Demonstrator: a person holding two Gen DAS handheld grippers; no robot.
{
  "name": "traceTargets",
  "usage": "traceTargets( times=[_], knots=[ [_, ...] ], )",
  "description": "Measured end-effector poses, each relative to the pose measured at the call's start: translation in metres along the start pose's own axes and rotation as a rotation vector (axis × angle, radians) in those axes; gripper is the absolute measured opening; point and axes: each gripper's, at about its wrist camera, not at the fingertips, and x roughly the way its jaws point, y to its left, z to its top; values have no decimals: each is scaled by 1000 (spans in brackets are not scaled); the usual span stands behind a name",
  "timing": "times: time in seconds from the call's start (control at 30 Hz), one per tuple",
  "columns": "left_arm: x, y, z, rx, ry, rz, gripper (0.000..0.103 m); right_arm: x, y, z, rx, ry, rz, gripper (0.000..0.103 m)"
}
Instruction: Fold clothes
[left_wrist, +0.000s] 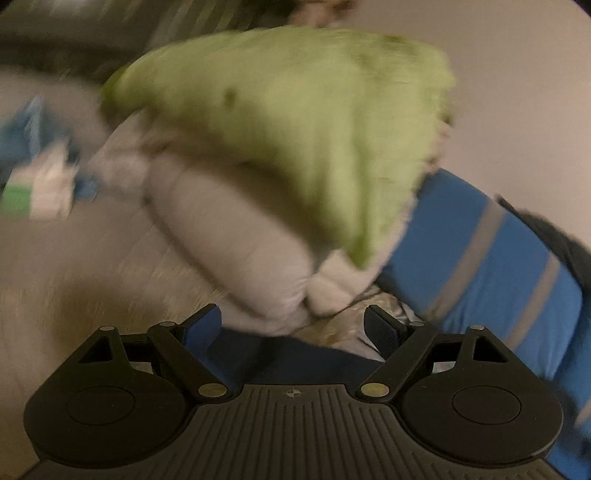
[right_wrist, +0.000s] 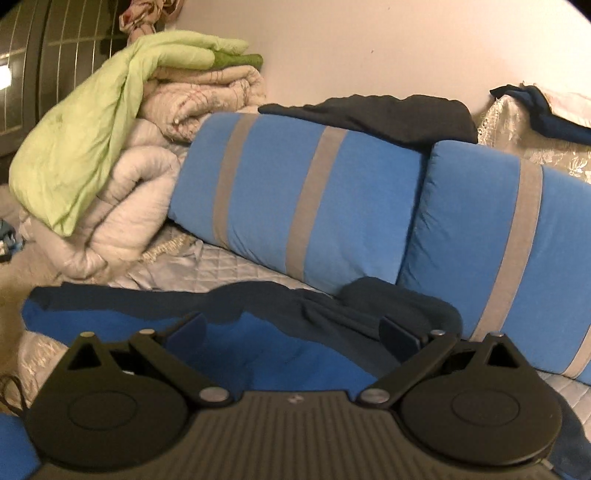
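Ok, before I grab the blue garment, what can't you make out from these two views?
- Blue garment: right wrist view, near part hidden by the right gripper body; its outline is unclear.
- Left wrist view: motion blur smears the green blanket and the small blue-and-white items at the left edge; unidentifiable.
- Dark cloth on the striped cushions: type unclear.

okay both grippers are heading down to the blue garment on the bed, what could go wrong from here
The blue garment lies rumpled with a darker fold on top, so open jaws may pinch two layers at once. The quilted cover beneath could get caught along with it. The stacked bedding with the green blanket sits close on the left; a wide swing might topple it.
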Motion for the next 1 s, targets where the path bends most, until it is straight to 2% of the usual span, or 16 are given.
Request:
traceTargets(
  times=[0.17,0.23,0.4,0.47,0.5,0.6,0.67,0.7,0.73,0.87,1.0],
  knots=[
    [11,70,-17,-376,27,-26,84,-12,-1,0,-14,-12,-9,103],
    [16,90,-26,-489,40,-20,84,-17,-3,-1,-13,-22,-21,103],
    [28,114,-48,-601,76,0,84,-32,-17,-4,41,-46,-27,103],
    [37,116,-53,-602,100,-7,78,-38,-20,-8,56,-45,-27,103],
    [43,115,-54,-595,123,-5,71,-42,-21,-11,52,-44,-33,103],
    [59,112,-59,-588,186,-11,66,-55,-25,-18,43,-46,-54,103],
    [69,108,-61,-576,216,-27,44,-68,-31,-24,51,-54,-65,103],
    [71,105,-60,-553,223,-20,19,-74,-36,-27,60,-55,-72,103],
    [72,100,-59,-524,225,-3,8,-81,-40,-29,68,-57,-79,103],
    [64,69,-49,-357,184,-14,8,-100,-60,-46,135,-52,-98,103],
    [51,23,-35,-190,145,-54,8,-105,-81,-73,288,-31,-69,103]
  ],
)
